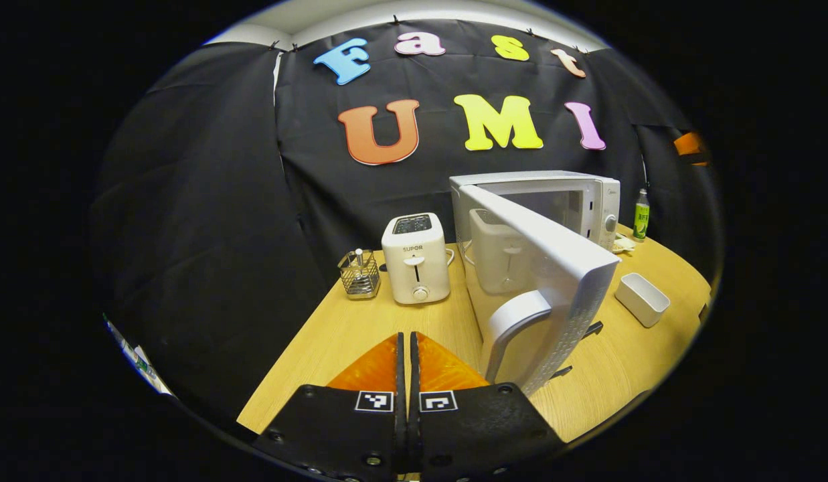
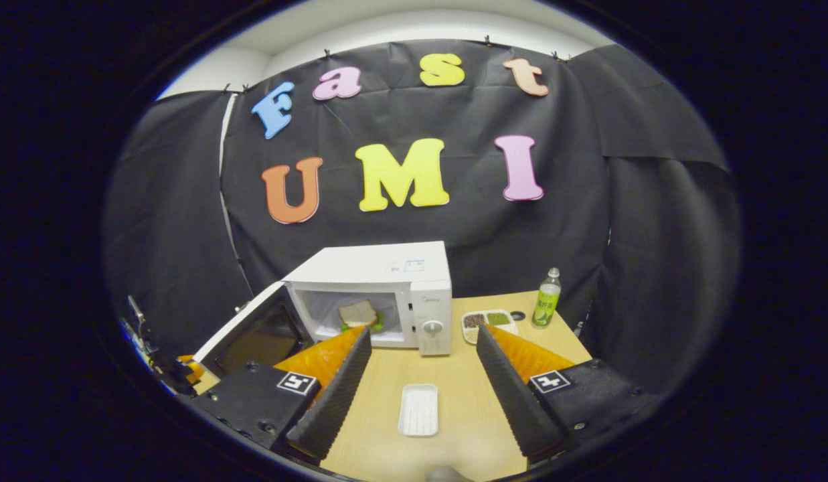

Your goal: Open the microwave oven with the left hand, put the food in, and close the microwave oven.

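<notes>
Nearest the lens in the left gripper view, the left tongs [image 1: 408, 361] sit pressed together, fingers touching with nothing between them. Just ahead and to their right stands the white microwave door [image 1: 547, 281], swung out from the white box-shaped microwave oven [image 1: 574, 197] toward the camera, its curved pale handle [image 1: 514, 321] the closest part. The door's long edge runs away from the tongs toward the hinge at the oven's left side, so I judge that closing it calls for a push on the outer face near the handle, swinging it back rightward toward the oven's front; the left tongs are plainly the nearer pair.

In the right gripper view the right tongs [image 2: 424, 375] are spread wide and hold nothing, well back from the oven. Inside the oven's open cavity lies the food, a slice of brown bread on something green [image 2: 359, 314], so the putting-in looks done and only the closing remains.

On the pale wooden table [image 2: 454, 415] in front of the oven lies an empty white rectangular tray [image 2: 418, 409]. Right of the oven sits a divided white dish with dark and green fillings [image 2: 488, 321], then a green-labelled plastic bottle [image 2: 546, 300]. Left of the oven stand a white two-slot toaster [image 1: 416, 266] and a small wire basket [image 1: 359, 273].
</notes>
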The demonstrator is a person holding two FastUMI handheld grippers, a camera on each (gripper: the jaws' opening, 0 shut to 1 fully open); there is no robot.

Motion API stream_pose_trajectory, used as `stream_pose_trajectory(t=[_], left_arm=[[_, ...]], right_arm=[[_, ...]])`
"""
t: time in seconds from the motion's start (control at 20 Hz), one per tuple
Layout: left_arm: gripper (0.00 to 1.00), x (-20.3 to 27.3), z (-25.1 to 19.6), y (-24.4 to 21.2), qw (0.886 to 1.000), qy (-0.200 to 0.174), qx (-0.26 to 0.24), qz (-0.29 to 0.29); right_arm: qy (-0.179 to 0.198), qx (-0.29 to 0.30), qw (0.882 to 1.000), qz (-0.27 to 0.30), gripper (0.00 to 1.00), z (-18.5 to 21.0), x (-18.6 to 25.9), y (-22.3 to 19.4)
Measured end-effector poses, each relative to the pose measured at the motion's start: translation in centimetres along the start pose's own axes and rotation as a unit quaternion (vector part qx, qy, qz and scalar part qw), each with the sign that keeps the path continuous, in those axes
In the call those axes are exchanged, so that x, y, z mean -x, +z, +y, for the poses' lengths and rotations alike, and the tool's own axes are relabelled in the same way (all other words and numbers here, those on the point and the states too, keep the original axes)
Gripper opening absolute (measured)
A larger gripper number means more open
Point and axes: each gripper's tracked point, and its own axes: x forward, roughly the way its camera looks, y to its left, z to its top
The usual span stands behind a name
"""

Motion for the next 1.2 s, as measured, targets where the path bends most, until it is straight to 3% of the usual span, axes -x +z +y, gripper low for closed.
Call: stream_pose_trajectory(t=[0.05, 0.1, 0.4, 0.45, 0.5, 0.6, 0.65, 0.75, 0.8, 0.85, 0.9, 1.0, 1.05, 1.1, 1.2], left_arm=[[0.00, -0.5, -0.7, -0.2, 1.000, -0.008, 0.003, 0.001], [0.00, -0.6, -1.3, 0.1, 1.000, -0.013, 0.002, -0.005], [0.00, -0.8, -4.9, -0.4, 0.999, -0.040, 0.005, 0.007], [0.00, -0.7, -5.7, -0.2, 0.999, -0.044, 0.004, 0.004], [0.00, -0.7, -6.6, 0.0, 0.999, -0.048, 0.007, 0.004], [0.00, -0.8, -8.8, 0.7, 0.998, -0.060, 0.017, 0.000], [0.00, -0.8, -10.1, 1.0, 0.997, -0.070, 0.022, -0.002], [0.00, -0.9, -12.8, 1.8, 0.996, -0.088, 0.021, -0.008], [0.00, -1.1, -14.1, 2.1, 0.995, -0.097, 0.018, -0.011], [0.00, -1.4, -15.5, 2.6, 0.994, -0.106, 0.015, -0.014], [0.00, -1.7, -16.6, 2.9, 0.993, -0.115, 0.011, -0.019], [0.00, -2.3, -19.2, 3.8, 0.991, -0.132, -0.001, -0.028], [0.00, -2.8, -20.5, 4.1, 0.990, -0.141, -0.005, -0.030], [0.00, -3.2, -21.7, 4.5, 0.988, -0.150, -0.009, -0.032], [0.00, -4.2, -24.1, 5.4, 0.985, -0.168, -0.017, -0.037]], right_arm=[[-0.001, -0.002, 1.000, 0.003, 0.92, -0.4, 0.3, -0.1], [-0.001, -0.008, 1.000, 0.004, 1.00, -0.7, 0.5, -0.1], [-0.015, -0.039, 0.999, 0.018, 1.00, -3.5, 0.2, -0.6], [-0.014, -0.041, 0.999, 0.020, 0.92, -3.9, 0.1, -0.5], [-0.014, -0.039, 0.999, 0.022, 1.00, -4.2, 0.0, -0.6], [-0.016, -0.032, 0.999, 0.023, 1.00, -5.2, -0.1, -0.4], [-0.018, -0.035, 0.999, 0.022, 0.92, -5.7, -0.1, -0.2], [-0.017, -0.042, 0.999, 0.030, 0.92, -6.4, -0.3, -0.3], [-0.017, -0.044, 0.998, 0.035, 1.00, -6.8, -0.4, -0.4], [-0.019, -0.046, 0.998, 0.037, 0.92, -7.3, -0.3, -0.3], [-0.021, -0.046, 0.998, 0.038, 1.00, -7.8, -0.4, -0.1], [-0.024, -0.044, 0.998, 0.031, 1.00, -8.6, -0.3, 0.6], [-0.031, -0.035, 0.999, 0.026, 0.92, -9.3, -0.3, 0.9], [-0.038, -0.026, 0.999, 0.020, 1.00, -10.2, -0.4, 1.2], [-0.045, -0.026, 0.999, 0.018, 1.00, -11.2, -0.4, 1.5]])
